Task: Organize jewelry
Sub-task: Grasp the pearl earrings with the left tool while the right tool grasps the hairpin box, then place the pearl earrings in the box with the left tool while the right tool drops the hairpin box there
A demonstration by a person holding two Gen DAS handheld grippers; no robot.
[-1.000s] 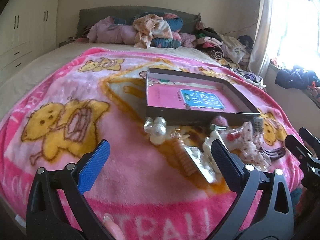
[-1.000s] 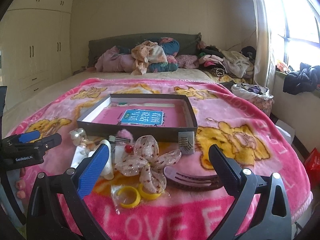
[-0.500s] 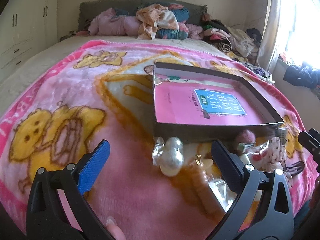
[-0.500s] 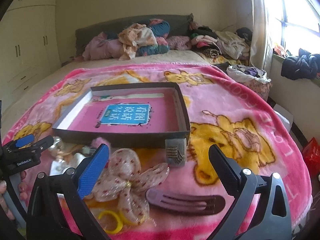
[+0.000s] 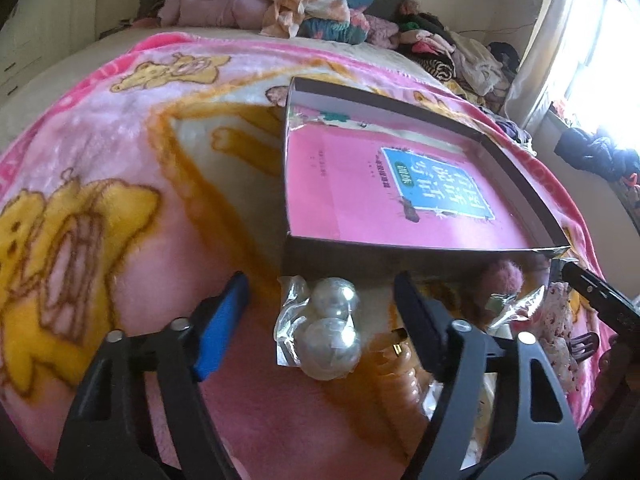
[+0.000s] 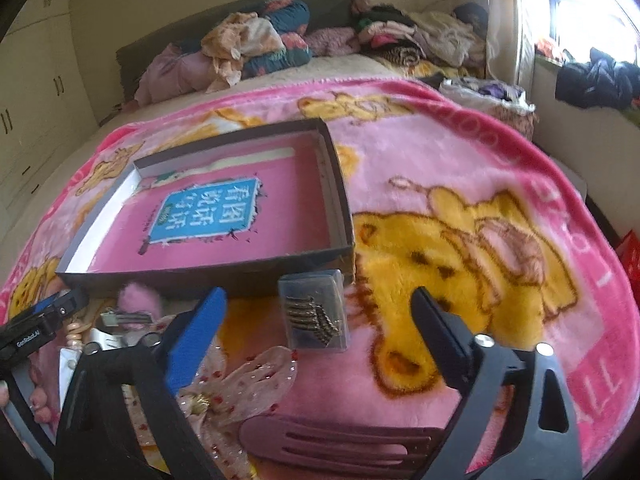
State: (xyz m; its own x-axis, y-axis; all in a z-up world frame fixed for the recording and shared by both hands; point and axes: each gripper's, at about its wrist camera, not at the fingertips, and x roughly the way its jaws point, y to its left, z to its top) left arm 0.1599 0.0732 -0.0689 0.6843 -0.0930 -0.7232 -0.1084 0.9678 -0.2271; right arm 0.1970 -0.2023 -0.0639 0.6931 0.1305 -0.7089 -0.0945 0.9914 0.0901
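Note:
A shallow dark box (image 5: 516,168) (image 6: 344,216) lined with a pink book cover lies on the pink blanket. In front of it sits a bagged pair of large pearl ornaments (image 5: 330,338). My left gripper (image 5: 320,292) has them between its closing jaws, pads still apart from them. A small clear case of hairpins (image 6: 314,314) leans against the box front. My right gripper (image 6: 320,312) straddles it, jaws closing, pads not touching. A dotted fabric bow (image 6: 240,384) and a mauve hair claw (image 6: 340,440) lie nearer the right camera.
Several more trinkets lie between the grippers: a pink pompom clip (image 5: 502,276) (image 6: 138,298) and an amber hair clip (image 5: 404,368). Piled clothes (image 6: 256,48) crowd the headboard. A bright window (image 5: 600,40) is at right, wardrobes (image 6: 28,92) at left.
Both grippers moved forward and down toward the box front. Left jaws narrowed around the pearl ornaments; right jaws narrowed slightly around the hairpin case. Nothing was picked up.

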